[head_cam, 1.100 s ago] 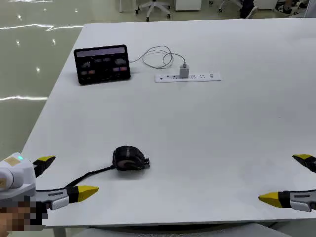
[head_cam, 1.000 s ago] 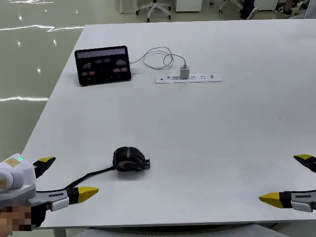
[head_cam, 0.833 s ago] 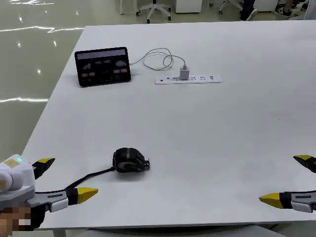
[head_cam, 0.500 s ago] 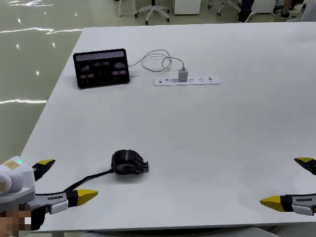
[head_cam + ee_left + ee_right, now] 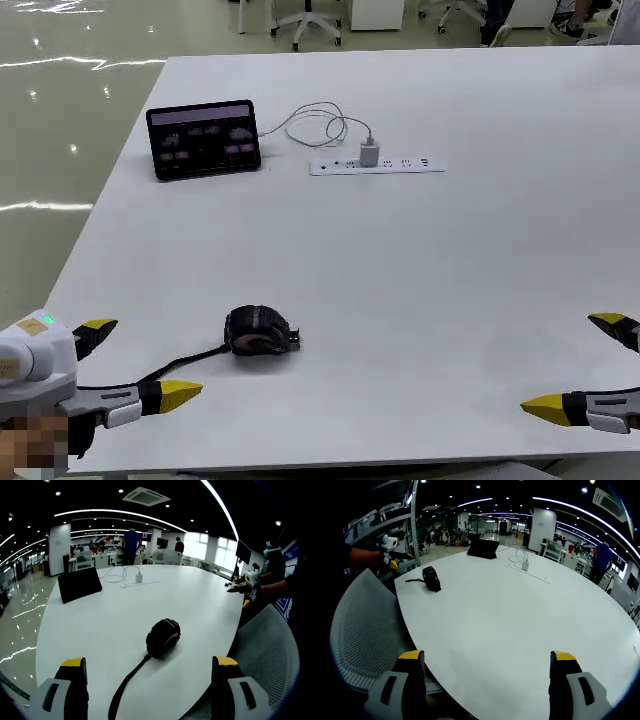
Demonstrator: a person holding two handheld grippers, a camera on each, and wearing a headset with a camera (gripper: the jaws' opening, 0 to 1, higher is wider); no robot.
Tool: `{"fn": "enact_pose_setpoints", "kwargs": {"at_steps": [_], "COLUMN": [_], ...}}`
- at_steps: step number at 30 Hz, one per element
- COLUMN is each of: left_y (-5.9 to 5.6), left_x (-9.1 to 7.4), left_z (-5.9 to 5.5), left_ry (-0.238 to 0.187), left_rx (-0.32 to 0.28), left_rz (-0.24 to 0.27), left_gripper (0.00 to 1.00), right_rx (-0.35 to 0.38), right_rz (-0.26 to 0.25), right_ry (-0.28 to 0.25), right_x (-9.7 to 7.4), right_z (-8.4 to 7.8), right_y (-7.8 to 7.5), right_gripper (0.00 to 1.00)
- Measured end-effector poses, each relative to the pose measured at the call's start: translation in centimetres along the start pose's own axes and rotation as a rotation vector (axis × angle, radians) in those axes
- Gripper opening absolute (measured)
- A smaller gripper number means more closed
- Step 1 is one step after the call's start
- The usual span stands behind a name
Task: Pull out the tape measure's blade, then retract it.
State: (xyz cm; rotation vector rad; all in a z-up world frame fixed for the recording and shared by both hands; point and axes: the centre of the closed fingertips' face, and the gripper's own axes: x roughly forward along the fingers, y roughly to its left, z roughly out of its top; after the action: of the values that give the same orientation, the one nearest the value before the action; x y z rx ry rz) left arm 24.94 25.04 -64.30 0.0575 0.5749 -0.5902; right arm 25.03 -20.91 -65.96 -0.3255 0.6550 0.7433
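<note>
Faces a white table (image 5: pixel 420 260) with a gripper in each hand. Holds the left gripper (image 5: pixel 142 358) low at the near left corner, with yellow-tipped fingers (image 5: pixel 178 393) spread wide and gripping nothing. Holds the right gripper (image 5: pixel 572 362) at the near right edge, well apart from the left, fingers likewise spread wide over bare tabletop.

Has the tape measure (image 5: pixel 258 331) resting on the table near the front edge, left of centre, just ahead of the left gripper and touched by neither. Sees it as a black rounded case, blade wound in as far as can be told, with a black strap (image 5: pixel 185 358) trailing along the tabletop toward the left gripper.

In the left gripper view, looks straight at the case between the two open jaws. In the right gripper view, picks it out small and far off at the upper left, near the other gripper.

Further back on the table, takes in a dark tablet (image 5: pixel 203 139) propped upright, a white power strip (image 5: pixel 380 165) to its right, and a charger (image 5: pixel 369 152) plugged into the strip with a white cable (image 5: pixel 315 122) looping toward the tablet
</note>
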Motion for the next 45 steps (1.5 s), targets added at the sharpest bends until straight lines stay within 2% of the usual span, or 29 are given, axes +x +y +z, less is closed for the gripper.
{"fn": "enact_pose_setpoints", "kwargs": {"at_steps": [3,13,19,21,28,31,38,42,45], "left_y": [0.2,0.6,0.8,0.5,-0.2,-0.4,-1.4,-1.5,-1.7], "left_x": [0.2,0.8,1.3,1.6,2.9,3.6,5.2,6.3,7.0], "left_z": [0.0,0.9,0.9,0.7,0.8,0.8,1.5,1.6,1.3], "left_ry": [0.004,0.009,0.036,0.060,0.129,0.163,0.235,0.290,0.332], "left_rx": [0.005,0.031,0.055,0.052,0.147,0.190,0.308,0.372,0.408], "left_rz": [-0.007,-0.016,-0.023,-0.056,-0.118,-0.142,-0.213,-0.239,-0.272], "left_gripper": [1.00,1.00,1.00,1.00,0.98,0.97,0.95,0.94,0.94], "right_rx": [-0.001,-0.008,-0.009,-0.014,-0.079,-0.090,-0.141,-0.175,-0.196], "right_rz": [0.013,0.022,0.018,0.020,0.064,0.088,0.128,0.159,0.183], "right_ry": [-0.016,-0.019,-0.028,-0.025,0.014,0.013,-0.005,-0.018,-0.022], "right_x": [0.3,1.1,1.0,1.0,2.2,3.0,4.9,6.3,7.1], "right_z": [0.4,1.2,1.4,1.4,1.5,2.0,4.2,5.6,6.4], "right_y": [0.1,0.2,0.1,0.1,1.0,1.7,2.8,3.8,4.3], "right_gripper": [1.00,1.00,1.00,1.00,1.00,1.00,1.00,1.00,1.00]}}
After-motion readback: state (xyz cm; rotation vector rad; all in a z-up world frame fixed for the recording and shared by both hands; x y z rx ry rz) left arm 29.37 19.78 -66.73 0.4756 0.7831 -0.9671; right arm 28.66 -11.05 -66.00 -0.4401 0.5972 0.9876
